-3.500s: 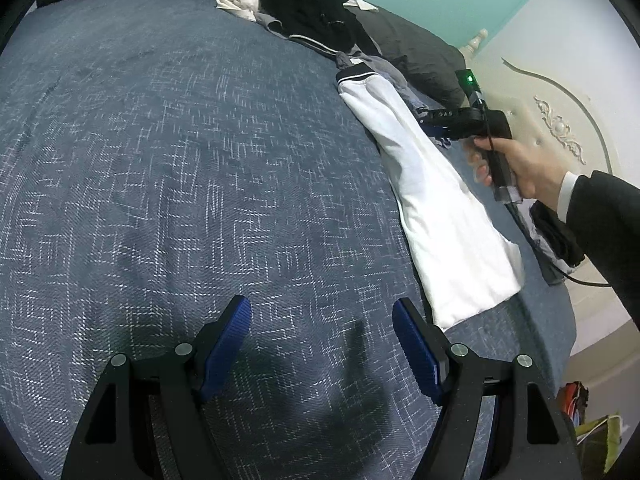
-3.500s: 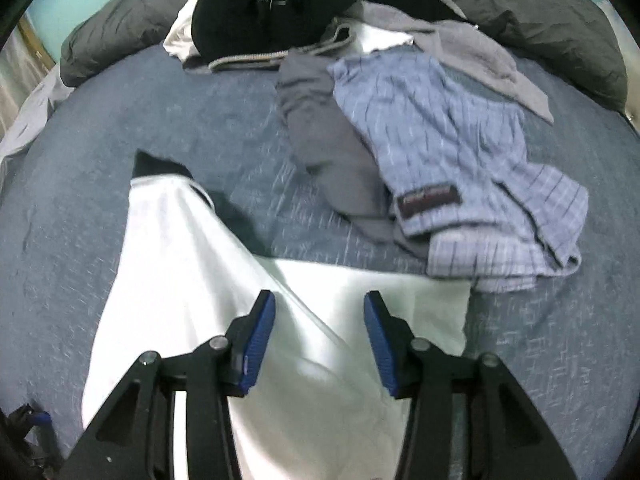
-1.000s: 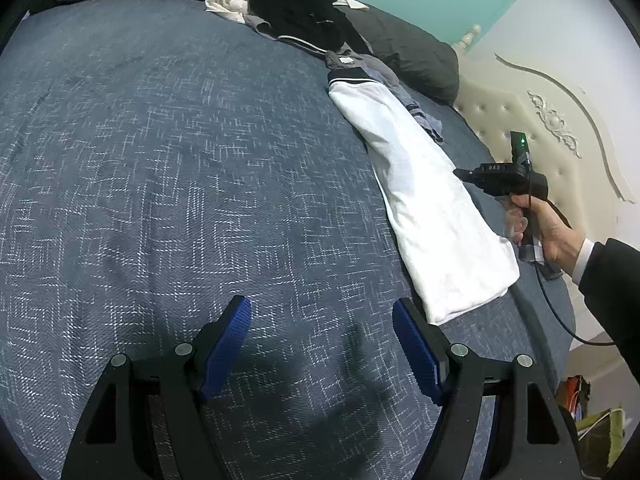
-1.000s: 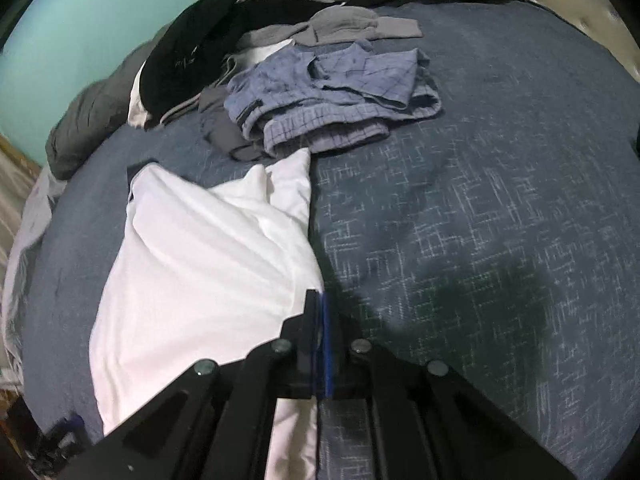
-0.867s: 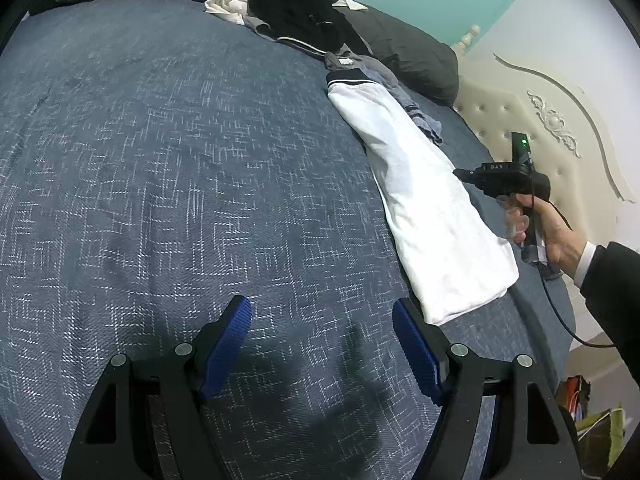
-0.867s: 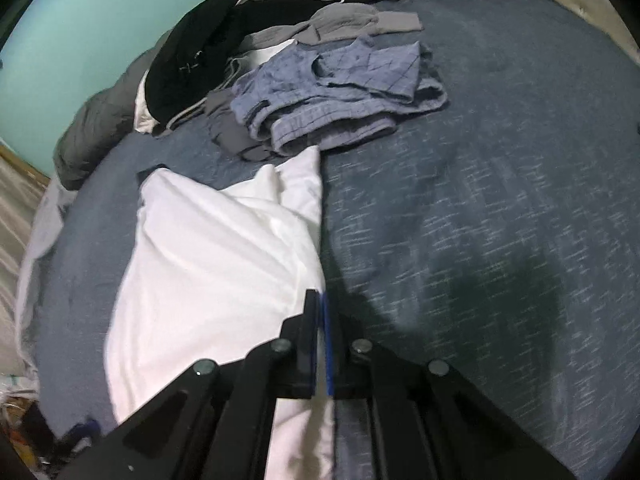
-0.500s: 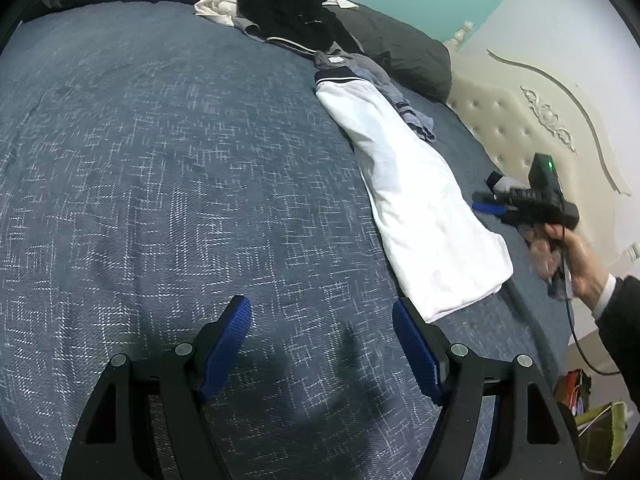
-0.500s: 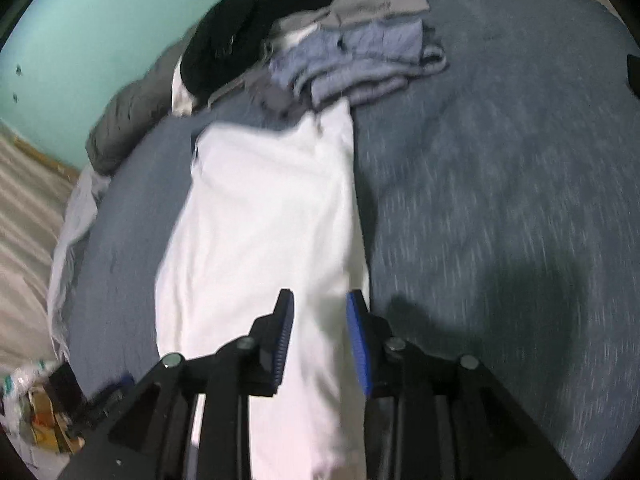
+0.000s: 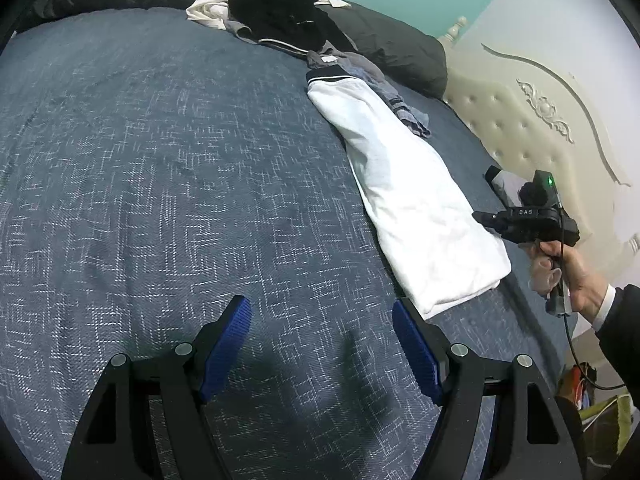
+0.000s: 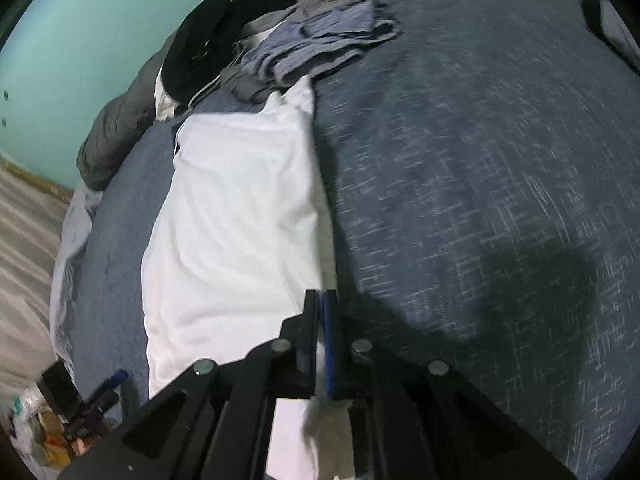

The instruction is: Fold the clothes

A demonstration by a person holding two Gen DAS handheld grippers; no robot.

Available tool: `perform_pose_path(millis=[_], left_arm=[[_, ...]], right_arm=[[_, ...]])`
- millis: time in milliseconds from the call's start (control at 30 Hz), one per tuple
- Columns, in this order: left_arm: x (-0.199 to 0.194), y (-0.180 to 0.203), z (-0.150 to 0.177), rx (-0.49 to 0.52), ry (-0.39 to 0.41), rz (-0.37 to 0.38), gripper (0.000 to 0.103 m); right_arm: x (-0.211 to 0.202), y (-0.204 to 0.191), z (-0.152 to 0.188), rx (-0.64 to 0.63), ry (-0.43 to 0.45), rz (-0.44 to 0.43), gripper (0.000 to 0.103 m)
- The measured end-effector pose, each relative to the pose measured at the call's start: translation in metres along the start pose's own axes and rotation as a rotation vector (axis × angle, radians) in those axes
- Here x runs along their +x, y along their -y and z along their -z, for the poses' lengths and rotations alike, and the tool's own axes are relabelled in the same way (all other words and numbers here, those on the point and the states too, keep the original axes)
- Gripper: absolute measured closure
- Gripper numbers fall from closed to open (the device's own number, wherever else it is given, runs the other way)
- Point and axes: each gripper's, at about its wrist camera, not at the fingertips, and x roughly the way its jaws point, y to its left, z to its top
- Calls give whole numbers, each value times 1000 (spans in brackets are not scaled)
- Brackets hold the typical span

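Right wrist: white garment (image 10: 232, 216) edge between right gripper (image 10: 320, 300) pads.

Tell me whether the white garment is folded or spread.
Folded: the white garment lies as a long narrow strip on the bed, its side doubled over.

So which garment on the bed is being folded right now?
Look at the dark blue bed. A heap of clothes lies by the grey pillows, and stretching away from it is the white garment. It is the only long, flat, white piece with a dark band at one end.

shirt (image 9: 408, 196) lies lengthwise on the bed (image 9: 160, 160); clothes pile (image 9: 280, 28) beyond its far end
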Motion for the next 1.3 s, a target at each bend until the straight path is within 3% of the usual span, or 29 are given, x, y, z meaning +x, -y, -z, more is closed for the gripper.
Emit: perform_pose_path(millis=[200, 267, 333, 500, 533, 567, 833, 1000, 1100, 1167, 1300], left_arm=[[-1, -1, -1, -4, 2, 0, 26], [-1, -1, -1, -4, 2, 0, 26], [0, 1, -1, -4, -1, 3, 26], [2, 6, 0, 10, -8, 3, 26], [2, 7, 0, 13, -9, 3, 26], [2, 8, 0, 17, -9, 2, 26], [9, 24, 0, 17, -31, 18, 26], [16, 37, 0, 12, -53, 36, 26], [20, 45, 0, 7, -66, 48, 26], [27, 53, -2, -16, -77, 60, 26], [47, 67, -7, -42, -121, 72, 26]], right_arm=[[-9, 2, 6, 51, -9, -76, 94], [-16, 3, 14, 57, -17, -93, 82], [-19, 2, 22, 54, -39, -99, 76], [-21, -3, 38, 6, -61, -61, 76], [-22, -3, 40, -4, -60, -53, 80], [-22, -3, 42, -14, -60, -45, 94], [-27, 7, 51, 5, -38, -46, 96], [-29, 7, 47, 57, -44, -82, 89], [-36, 2, 52, 15, -63, -71, 83], [-39, 2, 58, -3, -80, -58, 71], [-37, 9, 68, 10, -119, -51, 71]])
